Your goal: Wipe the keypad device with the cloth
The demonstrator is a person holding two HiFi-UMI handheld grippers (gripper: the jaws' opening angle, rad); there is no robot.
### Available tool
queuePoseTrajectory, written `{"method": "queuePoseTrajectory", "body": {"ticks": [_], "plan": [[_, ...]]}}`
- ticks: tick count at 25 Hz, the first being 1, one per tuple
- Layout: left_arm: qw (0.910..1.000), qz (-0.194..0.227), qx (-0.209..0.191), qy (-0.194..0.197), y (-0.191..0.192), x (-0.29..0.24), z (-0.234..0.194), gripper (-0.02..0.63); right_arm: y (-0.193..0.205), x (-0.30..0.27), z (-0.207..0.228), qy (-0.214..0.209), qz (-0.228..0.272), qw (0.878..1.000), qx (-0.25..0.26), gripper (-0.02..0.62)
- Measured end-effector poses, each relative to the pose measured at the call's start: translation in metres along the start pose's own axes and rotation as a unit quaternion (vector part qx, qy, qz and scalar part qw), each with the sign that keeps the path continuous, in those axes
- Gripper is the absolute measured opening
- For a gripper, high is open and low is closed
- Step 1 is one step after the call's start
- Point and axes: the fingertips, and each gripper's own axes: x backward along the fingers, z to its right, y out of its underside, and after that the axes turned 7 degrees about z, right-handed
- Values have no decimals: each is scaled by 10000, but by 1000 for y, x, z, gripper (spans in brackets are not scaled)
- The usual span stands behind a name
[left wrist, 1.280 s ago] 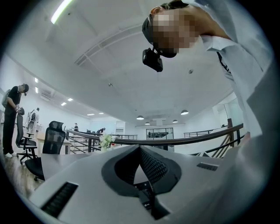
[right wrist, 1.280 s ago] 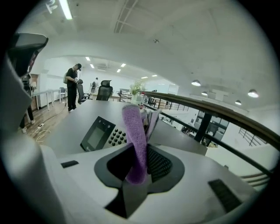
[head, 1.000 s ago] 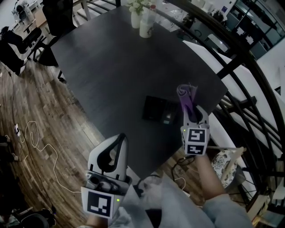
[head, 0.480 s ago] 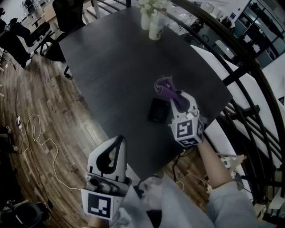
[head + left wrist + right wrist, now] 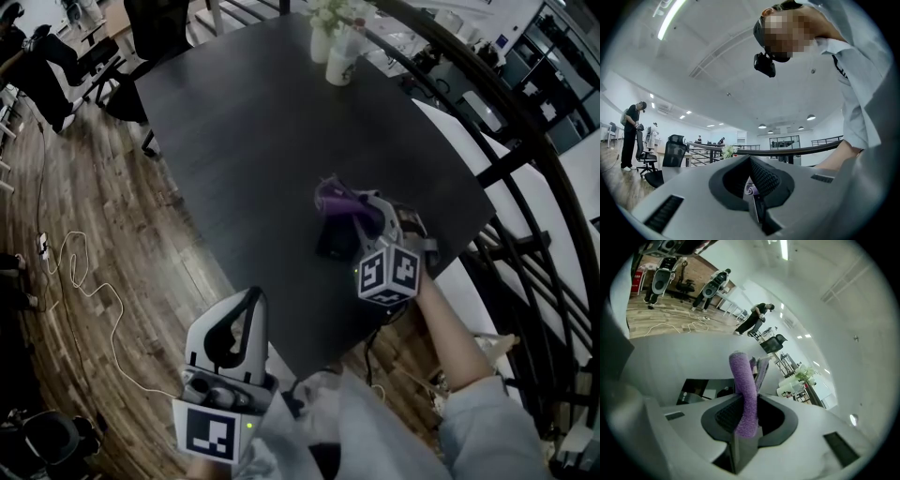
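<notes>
the head view alone gave the layout. the dark table (image 5: 253, 122) ran away from the person, and the keypad device (image 5: 334, 240), a flat black slab, lay near the table's near right corner. the right gripper (image 5: 362, 212) hung just over it, with the purple cloth (image 5: 335, 195) bunched at its tip above the device's far end. whether cloth and device touched could not be told from there. a white cup (image 5: 342, 66) stood at the table's far edge.

the right gripper view added what the head view hid. its jaws were clamped on the cloth (image 5: 742, 380), which rose between them as a thick purple roll. the keypad device (image 5: 701, 389) lay on the table just beyond and left of the jaws.

the left gripper view faced across the room. it showed the left gripper (image 5: 752, 185) with its jaws drawn together down to a thin slit. a speck of purple showed in that slit, too small to name. a standing person (image 5: 632, 136) and an office chair (image 5: 675, 151) were at the left.

the right forearm reached in from the lower right over the table's near edge, the gripper angled up and left. the left gripper (image 5: 247, 302) was held low by the body, off the table and over the wooden floor (image 5: 84, 216), pointing forward.
</notes>
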Motion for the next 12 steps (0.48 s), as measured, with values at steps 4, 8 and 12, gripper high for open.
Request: {"method": "queuePoseTrajectory", "body": {"ticks": [4,8,12], "plan": [[10000,2,-1,5,0,1,2,11,2,1,-4,-15,-43,9993,383,91],[10000,3,13,8,1,2,3,11,7,4,-5,32,-121,9990,441,91],[10000,35,4,78,-2,3,6,11,14,12,-4,92,-234,9990,368,91]]}}
